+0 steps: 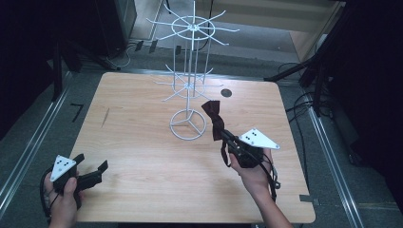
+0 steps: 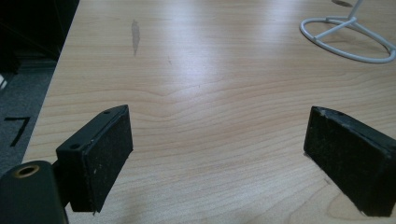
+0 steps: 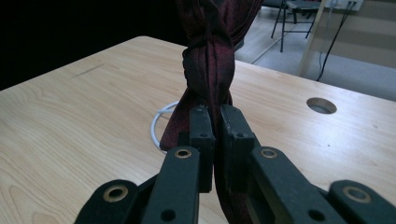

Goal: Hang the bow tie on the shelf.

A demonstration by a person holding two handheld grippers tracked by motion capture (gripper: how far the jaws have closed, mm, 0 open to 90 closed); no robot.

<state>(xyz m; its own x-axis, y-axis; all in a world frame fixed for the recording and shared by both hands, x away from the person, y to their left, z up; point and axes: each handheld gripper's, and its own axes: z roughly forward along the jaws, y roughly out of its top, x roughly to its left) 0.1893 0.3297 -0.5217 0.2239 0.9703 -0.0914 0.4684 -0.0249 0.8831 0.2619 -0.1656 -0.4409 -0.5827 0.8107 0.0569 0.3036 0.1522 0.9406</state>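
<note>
The light wooden table (image 1: 142, 156) with rounded corners carried, toward its far middle, a tall white wire display rack (image 1: 190, 83) with a ring-shaped base and two tiers of radiating hook arms. Every arm that could be made out on both tiers was bare, so nothing had yet been hung. A small round hole (image 1: 226, 93) pierced the tabletop just right of the rack's stem.

The right gripper (image 1: 223, 138), black with a grey three-cornered plate on top, was held above the right half of the table, just right of the rack's base. Its jaws stood clamped together on a dark red fabric bow tie (image 1: 215, 118), whose knotted middle and upper wing rose above the jaw tips while the rest hung down past them; in the right gripper view the cloth (image 3: 210, 70) was pinched between the two jaws and lifted off the wood. The pick-up therefore appeared complete. What seemed to remain was carrying the bow tie up to a hook arm, threading it over the wire, and letting go.

The left gripper (image 1: 90, 170) rested low at the near left edge of the table, well apart from rack and tie, its jaws spread wide with nothing between its pads (image 2: 109, 154), apparently idle.
</note>
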